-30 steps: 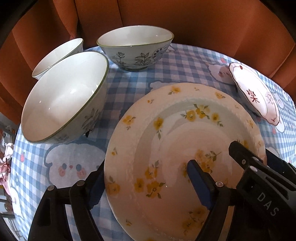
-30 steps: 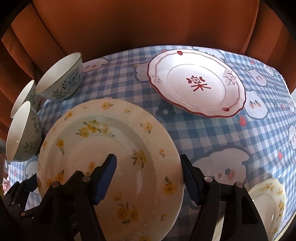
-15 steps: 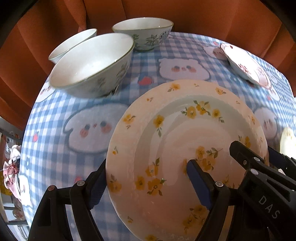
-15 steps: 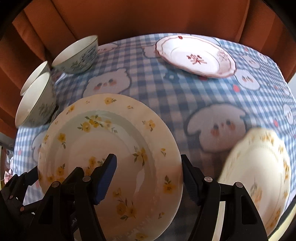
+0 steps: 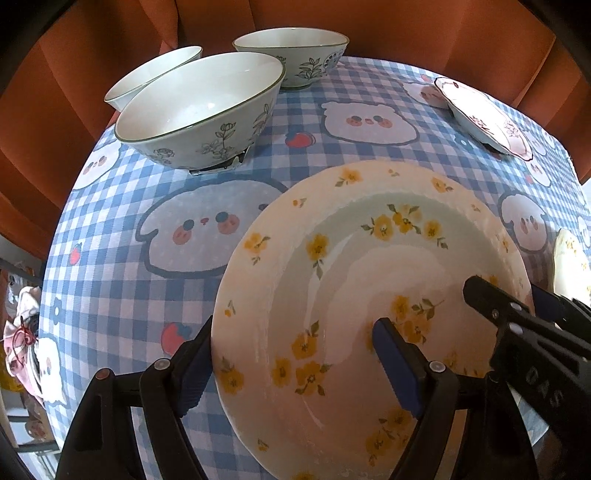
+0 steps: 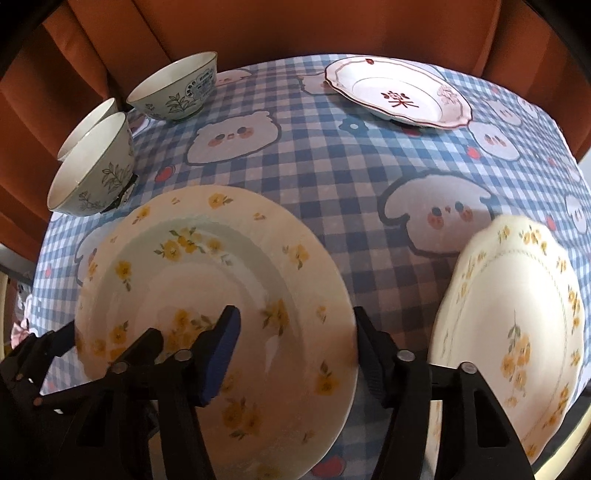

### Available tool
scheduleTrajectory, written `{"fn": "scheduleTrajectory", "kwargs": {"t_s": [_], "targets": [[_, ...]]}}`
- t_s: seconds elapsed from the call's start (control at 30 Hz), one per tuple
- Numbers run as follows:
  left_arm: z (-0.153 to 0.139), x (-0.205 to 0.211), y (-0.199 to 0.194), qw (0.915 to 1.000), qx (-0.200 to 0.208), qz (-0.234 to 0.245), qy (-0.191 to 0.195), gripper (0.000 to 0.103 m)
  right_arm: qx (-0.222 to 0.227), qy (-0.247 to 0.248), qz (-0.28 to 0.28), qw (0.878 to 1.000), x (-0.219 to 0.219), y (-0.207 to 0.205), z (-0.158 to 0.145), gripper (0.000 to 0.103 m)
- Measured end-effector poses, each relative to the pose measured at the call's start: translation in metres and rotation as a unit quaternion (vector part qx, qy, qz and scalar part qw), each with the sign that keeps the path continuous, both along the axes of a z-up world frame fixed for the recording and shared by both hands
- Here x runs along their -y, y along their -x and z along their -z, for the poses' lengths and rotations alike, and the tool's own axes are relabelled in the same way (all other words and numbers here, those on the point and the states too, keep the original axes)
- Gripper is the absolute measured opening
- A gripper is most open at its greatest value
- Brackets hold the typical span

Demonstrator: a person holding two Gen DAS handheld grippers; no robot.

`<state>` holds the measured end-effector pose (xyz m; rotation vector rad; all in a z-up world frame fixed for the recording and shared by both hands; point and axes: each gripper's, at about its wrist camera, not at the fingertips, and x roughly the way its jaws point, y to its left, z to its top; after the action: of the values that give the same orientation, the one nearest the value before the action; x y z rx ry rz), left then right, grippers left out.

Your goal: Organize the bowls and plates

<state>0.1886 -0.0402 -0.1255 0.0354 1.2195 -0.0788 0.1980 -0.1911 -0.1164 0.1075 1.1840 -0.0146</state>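
A cream plate with yellow flowers [image 5: 369,280] [image 6: 207,280] is held above the checked tablecloth by both grippers. My left gripper [image 5: 295,365] clamps its left rim, one finger under, one on top. My right gripper [image 6: 295,350] clamps its right rim the same way and shows in the left wrist view [image 5: 517,325]. Three green-rimmed bowls [image 5: 199,110] [image 6: 96,166] stand at the far left. A red-trimmed plate [image 6: 399,92] lies at the far right. A second yellow-flowered plate [image 6: 517,332] lies at the near right.
The table [image 6: 332,166] has a blue checked cloth with cartoon faces. An orange curtain [image 6: 295,26] hangs behind it. The table's edge curves close on the left, with clutter [image 5: 22,343] below it.
Both grippers have carried the flowered plate back toward the near side and rightward. The bowls and red-trimmed plate have receded, and the second flowered plate has come into view at right.
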Motion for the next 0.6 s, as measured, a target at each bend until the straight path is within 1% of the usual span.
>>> {"fn": "scheduleTrajectory", "kwargs": {"t_s": [0.03, 0.1, 0.27, 0.43, 0.53, 0.6], "targets": [[0.0, -0.001, -0.002, 1.0, 0.0, 0.0, 0.003, 0.083, -0.002, 0.001, -0.003, 1.0, 0.001, -0.003, 0.002, 0.056], [0.001, -0.002, -0.009, 1.0, -0.001, -0.002, 0.005, 0.082, 0.0, -0.004, -0.008, 1.0, 0.003, -0.007, 0.003, 0.056], [0.002, -0.003, -0.019, 0.9999, -0.001, -0.014, 0.008, 0.08, 0.007, 0.002, -0.025, 1.0, 0.002, -0.008, 0.003, 0.056], [-0.002, -0.009, -0.025, 0.9995, -0.007, -0.022, 0.023, 0.08, -0.001, 0.007, -0.033, 0.999, 0.0, -0.008, 0.003, 0.056], [-0.008, -0.01, -0.024, 0.9999, 0.001, -0.009, 0.008, 0.079, -0.011, 0.0, -0.026, 1.0, 0.0, -0.005, 0.002, 0.056], [-0.013, -0.01, -0.021, 1.0, 0.003, -0.004, 0.008, 0.079, -0.015, -0.001, -0.02, 1.0, -0.002, -0.001, 0.001, 0.056]]}}
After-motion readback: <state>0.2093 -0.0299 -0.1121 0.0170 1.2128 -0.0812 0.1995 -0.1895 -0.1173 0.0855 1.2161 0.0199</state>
